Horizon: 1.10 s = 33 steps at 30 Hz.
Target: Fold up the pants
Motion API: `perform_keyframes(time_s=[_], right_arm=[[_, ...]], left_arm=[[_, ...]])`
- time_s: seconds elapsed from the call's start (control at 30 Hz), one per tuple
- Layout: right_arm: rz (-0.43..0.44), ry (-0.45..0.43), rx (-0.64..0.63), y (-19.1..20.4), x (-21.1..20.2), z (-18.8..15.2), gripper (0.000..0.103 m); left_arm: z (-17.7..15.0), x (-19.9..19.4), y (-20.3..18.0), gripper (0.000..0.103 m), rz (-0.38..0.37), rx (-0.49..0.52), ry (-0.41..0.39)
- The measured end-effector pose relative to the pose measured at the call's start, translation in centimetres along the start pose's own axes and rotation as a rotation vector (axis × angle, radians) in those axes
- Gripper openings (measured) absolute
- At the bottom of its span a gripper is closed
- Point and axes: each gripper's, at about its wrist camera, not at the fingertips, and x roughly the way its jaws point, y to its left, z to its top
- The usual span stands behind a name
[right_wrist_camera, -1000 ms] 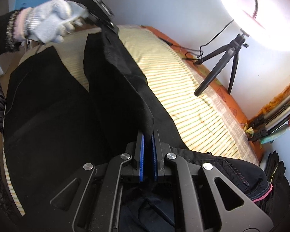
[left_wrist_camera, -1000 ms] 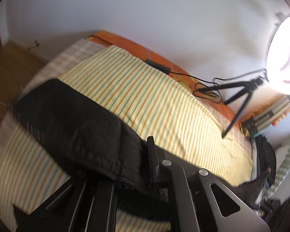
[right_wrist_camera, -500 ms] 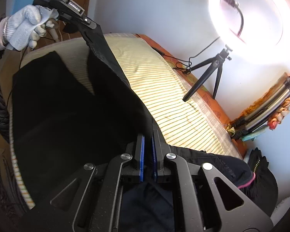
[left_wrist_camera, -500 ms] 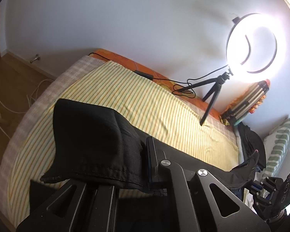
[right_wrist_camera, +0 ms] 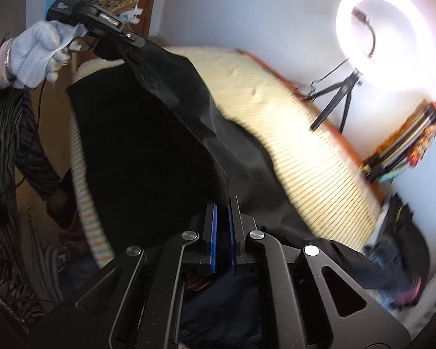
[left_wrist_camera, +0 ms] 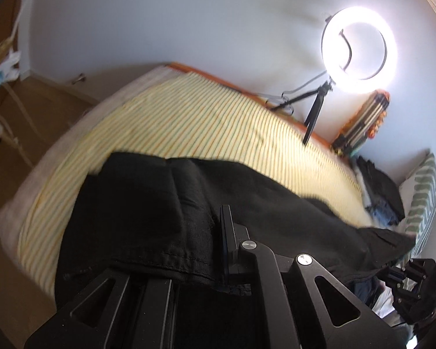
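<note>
Black pants [right_wrist_camera: 148, 151] lay on the striped bed [right_wrist_camera: 314, 157], one edge lifted. Left gripper [left_wrist_camera: 218, 232] clamped the hem; right gripper [right_wrist_camera: 221, 232] pinched the same raised edge.

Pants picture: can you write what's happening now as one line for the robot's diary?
step: fold underway | left gripper: shut on pants | right gripper: shut on pants | pants: lifted over bed

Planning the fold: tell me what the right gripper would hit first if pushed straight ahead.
The right gripper is already shut on the black pants. Straight ahead it would push into that draped cloth first, probably with the striped bed cover behind it; depth is unclear.
</note>
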Motion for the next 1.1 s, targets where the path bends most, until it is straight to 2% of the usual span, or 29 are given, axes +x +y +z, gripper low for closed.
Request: perform_keyframes(time_s=[0.1,0.2,0.33,0.37,0.4,0.47,0.6,0.67,0.73,0.77,0.8,1.0,1.1], right_arm=[[0.041,0.041,0.023,1.5,1.0,-2.0,0.007],[0.054,0.083,0.014,3.2,2.3,-3.8,0.007],[0.048,0.092,0.027,3.6,3.1,-4.6,0.007],[0.046,0.090,0.035,3.6,3.2,-4.6,0.007],[0.041,0.089,0.037,3.6,3.3,-4.7,0.007],[0.030,0.081,0.042,4.1,3.2,-5.1,0.007],[0.031,0.062,0.096,3.6,3.6,-5.5,0.007],[0.023,0.054,0.106,3.7,3.5,-5.7,0.007],[0.009,0.054,0.089,4.0,3.4,-5.7,0.007],[0.006,0.055,0.083,4.1,3.3,-5.5,0.007],[0.001,0.054,0.077,4.1,3.2,-5.4,0.007],[-0.005,0.052,0.063,4.1,2.3,-5.0,0.007],[-0.019,0.071,0.033,4.7,2.8,-5.2,0.007]], left_arm=[[-2.6,0.2,1.1,0.006,-0.002,-0.030,0.021],[-4.6,1.0,2.7,0.006,-0.027,-0.101,0.047],[-5.8,1.1,4.5,0.007,-0.060,-0.158,0.020],[-5.7,1.1,5.2,0.014,-0.072,-0.196,0.008],[-5.8,1.0,5.7,0.027,-0.071,-0.222,0.000],[-5.7,0.6,7.1,0.034,-0.055,-0.289,-0.035],[-6.2,-0.5,9.7,0.034,-0.032,-0.405,-0.094],[-6.4,-0.7,10.4,0.031,-0.013,-0.424,-0.106],[-6.8,-1.2,10.6,0.021,0.017,-0.415,-0.131],[-6.9,-1.5,10.3,0.012,0.049,-0.393,-0.135],[-7.1,-1.7,10.2,0.010,0.076,-0.377,-0.139],[-8.5,-1.8,10.5,0.007,0.119,-0.340,-0.118],[-8.5,-1.7,9.8,0.007,0.167,-0.286,-0.114]])
